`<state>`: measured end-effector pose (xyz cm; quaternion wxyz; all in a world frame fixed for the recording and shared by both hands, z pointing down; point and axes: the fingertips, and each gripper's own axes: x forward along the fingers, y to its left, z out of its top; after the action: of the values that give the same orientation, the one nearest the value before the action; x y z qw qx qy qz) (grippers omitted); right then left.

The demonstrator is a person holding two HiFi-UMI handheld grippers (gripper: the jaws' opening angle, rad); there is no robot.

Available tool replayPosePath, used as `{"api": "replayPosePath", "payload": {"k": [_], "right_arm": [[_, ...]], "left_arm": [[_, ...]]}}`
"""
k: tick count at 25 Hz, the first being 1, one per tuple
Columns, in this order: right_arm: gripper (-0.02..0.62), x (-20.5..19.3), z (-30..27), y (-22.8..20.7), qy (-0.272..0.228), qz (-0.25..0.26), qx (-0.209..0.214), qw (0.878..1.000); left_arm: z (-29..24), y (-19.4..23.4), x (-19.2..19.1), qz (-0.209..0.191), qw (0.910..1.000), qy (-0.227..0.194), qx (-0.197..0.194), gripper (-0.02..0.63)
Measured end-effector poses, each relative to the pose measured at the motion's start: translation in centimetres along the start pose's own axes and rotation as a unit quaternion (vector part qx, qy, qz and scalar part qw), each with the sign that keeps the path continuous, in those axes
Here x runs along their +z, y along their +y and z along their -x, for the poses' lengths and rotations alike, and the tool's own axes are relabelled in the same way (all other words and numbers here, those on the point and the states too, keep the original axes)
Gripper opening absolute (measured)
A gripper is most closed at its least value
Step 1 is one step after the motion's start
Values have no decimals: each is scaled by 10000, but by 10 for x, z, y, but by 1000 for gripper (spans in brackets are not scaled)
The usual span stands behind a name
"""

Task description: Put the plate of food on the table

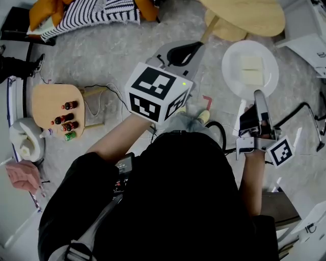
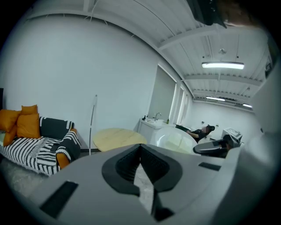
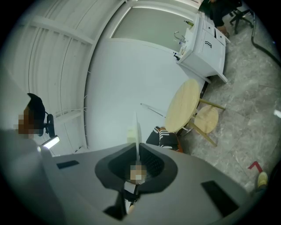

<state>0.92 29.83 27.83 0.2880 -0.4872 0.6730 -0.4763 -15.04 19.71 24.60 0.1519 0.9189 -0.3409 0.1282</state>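
Note:
A white plate [image 1: 249, 69] carries two pale flat slices of food [image 1: 251, 70] and hangs level above the floor. My right gripper [image 1: 258, 97] is shut on its near rim. In the right gripper view the plate [image 3: 137, 132] shows edge-on as a thin white line between the jaws. The round wooden table [image 1: 244, 15] stands just beyond the plate, with a wooden stool [image 1: 224, 29] beside it. My left gripper [image 1: 181, 51] is held to the plate's left, shut on nothing. In the left gripper view the plate [image 2: 175, 140] and table [image 2: 118, 137] lie ahead.
A low wooden side table [image 1: 56, 104] with small bottles stands at the left. A sofa with a striped blanket [image 1: 91, 12] and orange cushions is at the far left. A white sink cabinet [image 3: 206, 44] stands past the table. Cables trail on the floor [image 1: 102, 97].

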Motion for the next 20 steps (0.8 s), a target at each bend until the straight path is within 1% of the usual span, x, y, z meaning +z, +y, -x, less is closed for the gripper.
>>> {"api": "replayPosePath", "payload": {"k": [4,8,14,20], "right_arm": [[21,-2,-3,5,-34,31,-51,10000],[21,-23,-29,10,-37,72,-75,9999],[21,-40,-48,19,-55,150,-18,9999],[21,-35,-48,24,-79,275,10,9996]], "left_arm": [[5,6,4,59,9999,-54,-119,8],[13,37,1,222,9993,-112,-287,8],[27,60,0,218,9990,-176,-361,8],[29,63,4,135,9989,-236,-375,8]]}}
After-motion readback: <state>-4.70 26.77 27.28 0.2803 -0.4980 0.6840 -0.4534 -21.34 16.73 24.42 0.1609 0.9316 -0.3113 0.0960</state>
